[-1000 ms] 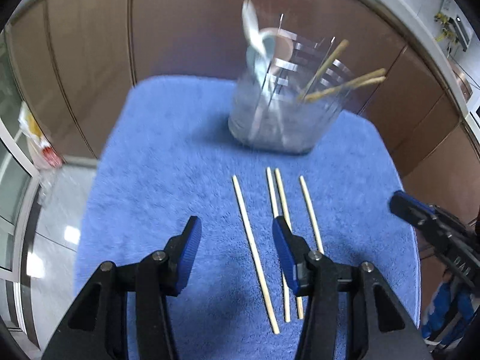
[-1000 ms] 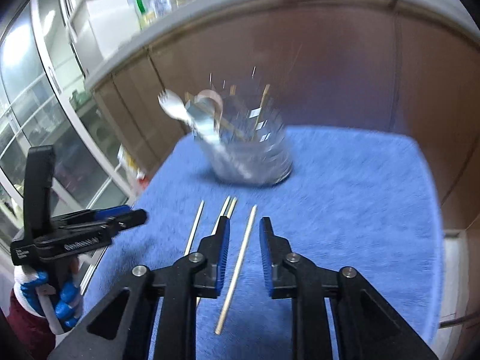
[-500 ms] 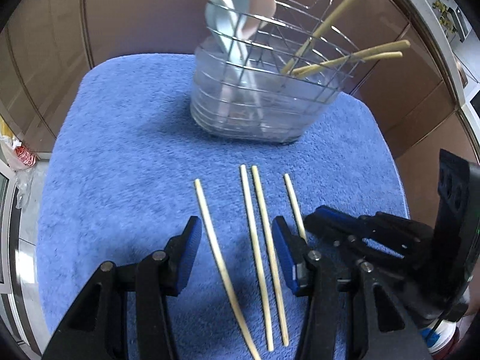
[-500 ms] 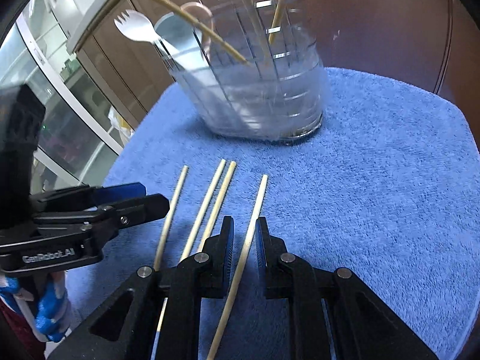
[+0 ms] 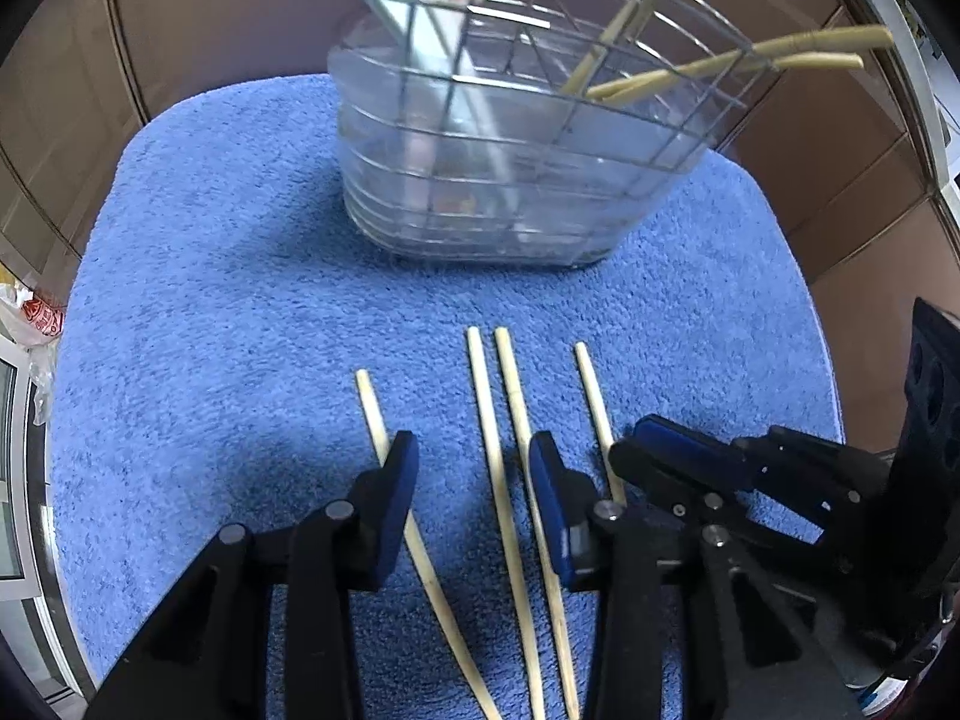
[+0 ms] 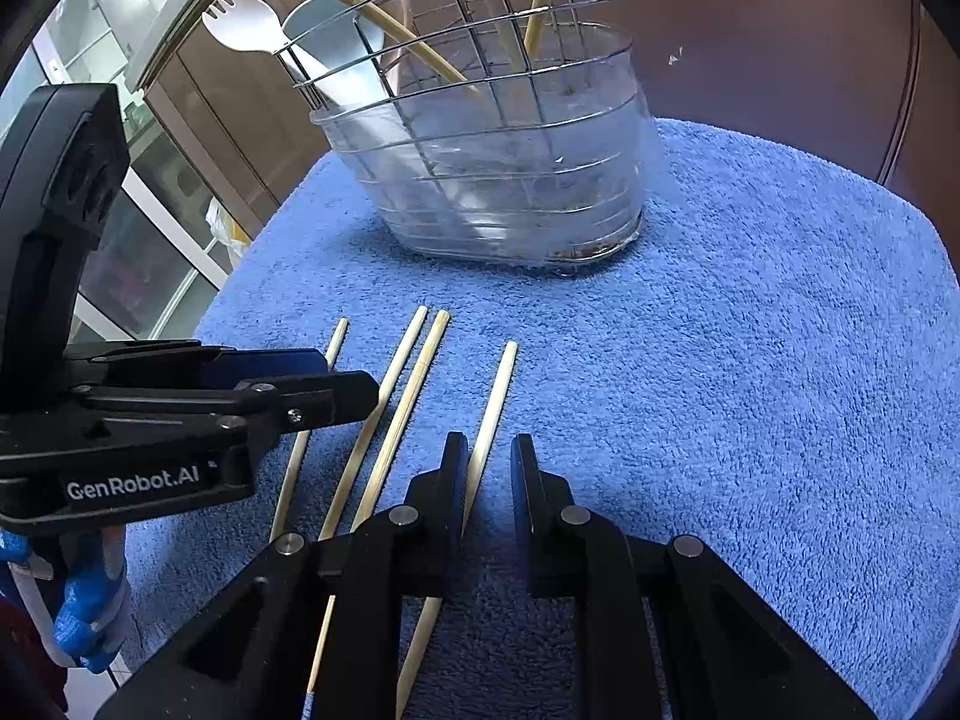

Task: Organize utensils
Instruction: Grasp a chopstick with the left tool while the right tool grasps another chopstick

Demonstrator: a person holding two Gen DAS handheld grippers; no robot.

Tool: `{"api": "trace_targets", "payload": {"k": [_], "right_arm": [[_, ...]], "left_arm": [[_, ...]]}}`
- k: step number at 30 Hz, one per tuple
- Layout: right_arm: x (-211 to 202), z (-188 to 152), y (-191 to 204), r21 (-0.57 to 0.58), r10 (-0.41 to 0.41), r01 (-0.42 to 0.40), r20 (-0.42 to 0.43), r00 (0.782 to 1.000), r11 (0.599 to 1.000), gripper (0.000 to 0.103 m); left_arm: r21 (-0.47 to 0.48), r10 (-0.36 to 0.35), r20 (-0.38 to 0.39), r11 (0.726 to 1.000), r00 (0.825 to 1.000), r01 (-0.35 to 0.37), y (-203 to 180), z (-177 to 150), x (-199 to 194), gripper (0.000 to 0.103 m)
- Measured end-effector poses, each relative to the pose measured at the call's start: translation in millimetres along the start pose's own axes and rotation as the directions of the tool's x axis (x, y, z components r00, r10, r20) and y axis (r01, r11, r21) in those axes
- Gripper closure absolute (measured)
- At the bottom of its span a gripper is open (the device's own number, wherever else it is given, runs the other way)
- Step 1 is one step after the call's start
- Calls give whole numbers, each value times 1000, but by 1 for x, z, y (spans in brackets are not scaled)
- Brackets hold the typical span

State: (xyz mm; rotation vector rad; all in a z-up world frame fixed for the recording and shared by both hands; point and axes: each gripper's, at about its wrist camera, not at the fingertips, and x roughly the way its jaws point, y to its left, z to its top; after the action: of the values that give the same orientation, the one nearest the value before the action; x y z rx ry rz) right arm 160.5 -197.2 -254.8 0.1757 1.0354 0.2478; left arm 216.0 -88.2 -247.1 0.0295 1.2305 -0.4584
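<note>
Black right gripper (image 6: 489, 471): pointing steeply down at the towel (image 6: 750, 360), its jaws a narrow slot. It has hold of nothing.
Right stick (image 6: 501, 384): lies in that slot, hard against the inner pad, with a clear gap to the outer pad. It is straddled, not pinched.
Left gripper (image 5: 474, 480): about a third open and holding nothing. Its jaws have just been closing.
Middle pair (image 5: 477, 384): two chopsticks side by side between the left gripper's pads, one near the middle of the gap and one just inside the right pad.
Left stick (image 5: 372, 414): runs under the outer edge of the left gripper's left finger, outside the gap.
Long axis: all four sticks lie flat and run straight away from the grippers toward the caddy (image 5: 480, 192), roughly in line with the fingers. Either gripper would therefore close across a stick, not along it.
Nearer hand: the right one for the right stick, the left one for the middle pair. The two grippers are close beside each other, almost touching.
Caddy: wire with a clear liner, well beyond the far tips of the sticks. It already holds spoons, a spork and some chopsticks (image 5: 720, 60) leaning out.
Since a second ago: both grippers have come down and forward, so the caddy fills more of each view. The right stick is deeper in the right gripper's slot. The four sticks themselves have not shifted on the towel.
</note>
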Motion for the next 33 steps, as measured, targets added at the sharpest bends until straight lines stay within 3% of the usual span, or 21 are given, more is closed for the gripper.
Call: {"api": "trace_targets", "payload": {"k": [5,8,15,25,33], "right_arm": [[-6,-2,-8,-3,-2,2,-6,1000,1000,88],[-3,0,-3,-12,-7,7,-16,1000,1000,88],[6,13,7,-32,-20,19,-49,999,999,88],[23,22,26,-74,-45,38,-90,995,997,88],[29,23,28,-105,-59,48,-105,993,993,93]], "left_arm": [[8,11,-45,1000,999,-10,-8,6,13,82],[13,12,-64,1000,998,-11,-12,11,17,84],[16,-17,-142,1000,990,19,-16,23,26,85],[-32,-97,-135,995,986,93,6,18,19,85],[31,-52,-146,998,988,58,3,17,17,85]]}}
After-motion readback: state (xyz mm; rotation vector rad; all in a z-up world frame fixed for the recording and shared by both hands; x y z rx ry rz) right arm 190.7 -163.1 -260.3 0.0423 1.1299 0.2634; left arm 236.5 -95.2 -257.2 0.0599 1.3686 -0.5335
